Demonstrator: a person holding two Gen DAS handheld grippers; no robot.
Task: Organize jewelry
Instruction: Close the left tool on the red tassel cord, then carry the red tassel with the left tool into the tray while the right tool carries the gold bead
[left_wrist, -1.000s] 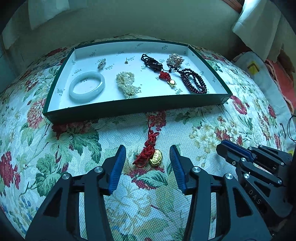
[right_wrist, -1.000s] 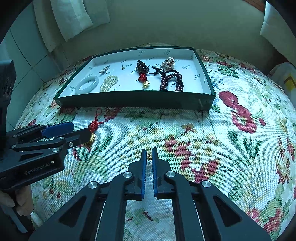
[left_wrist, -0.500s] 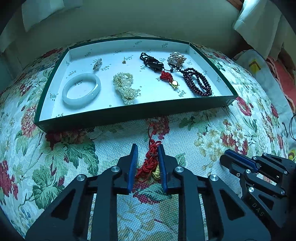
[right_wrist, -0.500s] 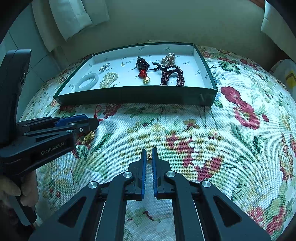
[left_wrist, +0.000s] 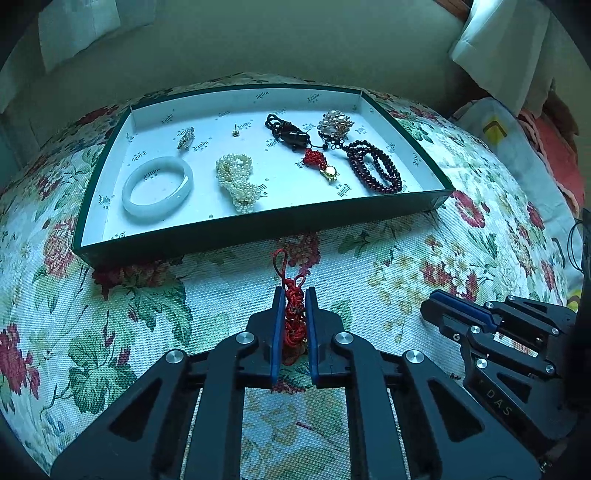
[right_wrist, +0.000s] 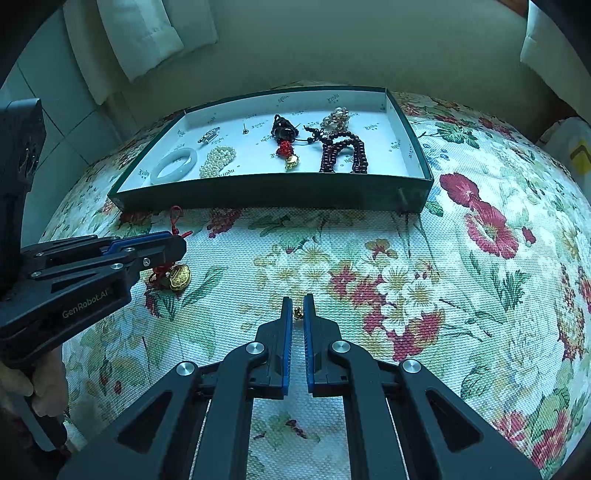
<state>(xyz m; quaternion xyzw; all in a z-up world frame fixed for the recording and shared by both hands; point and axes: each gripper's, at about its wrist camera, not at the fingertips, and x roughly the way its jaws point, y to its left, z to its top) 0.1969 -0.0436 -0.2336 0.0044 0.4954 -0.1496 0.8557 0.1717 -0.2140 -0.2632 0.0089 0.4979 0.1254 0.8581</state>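
A floral cloth covers the surface under both grippers. Ahead of both, past their fingertips, sits a shallow green tray with a white printed lining. Inside it, from the left gripper's view, a pale bangle lies at the far left, a bundle of small pearls beside it, a dark beaded bracelet to the right, and a black cord piece with a red knot and gold charm between pearls and bracelet. A beaded cluster, a small brooch and a tiny stud lie toward the tray's far wall.

The left gripper has its blue pads drawn narrow onto a red knotted tassel; the tassel's loop reaches forward toward the tray's near wall, and its gold charm hangs below the fingers, seen from the right wrist. A hand grips that tool's handle.

The right gripper stands to the right of the left one, its fingers nearly together, with a tiny gold piece at the tips.
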